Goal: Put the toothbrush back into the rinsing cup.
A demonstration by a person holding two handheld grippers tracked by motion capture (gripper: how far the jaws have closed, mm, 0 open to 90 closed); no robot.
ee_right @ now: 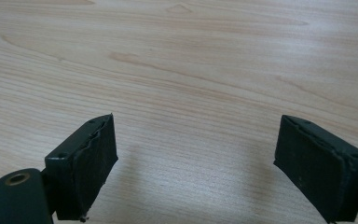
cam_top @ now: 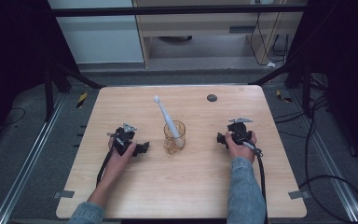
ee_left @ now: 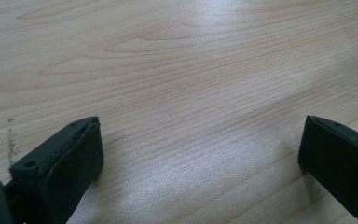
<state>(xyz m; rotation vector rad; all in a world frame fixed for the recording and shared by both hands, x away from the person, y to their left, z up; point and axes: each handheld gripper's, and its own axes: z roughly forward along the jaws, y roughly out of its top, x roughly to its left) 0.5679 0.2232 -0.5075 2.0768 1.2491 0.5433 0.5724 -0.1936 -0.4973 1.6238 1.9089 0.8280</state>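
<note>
Toothbrush (cam_top: 167, 117) leans in the amber cup (cam_top: 174, 138) at mid-table between my grippers, left (cam_top: 142, 148) and right (cam_top: 220, 138), both resting with jaws wide apart, so I'd approach its handle squarely above the rim.

text: none legible | labels: none | numbers: none | signs: none
</note>
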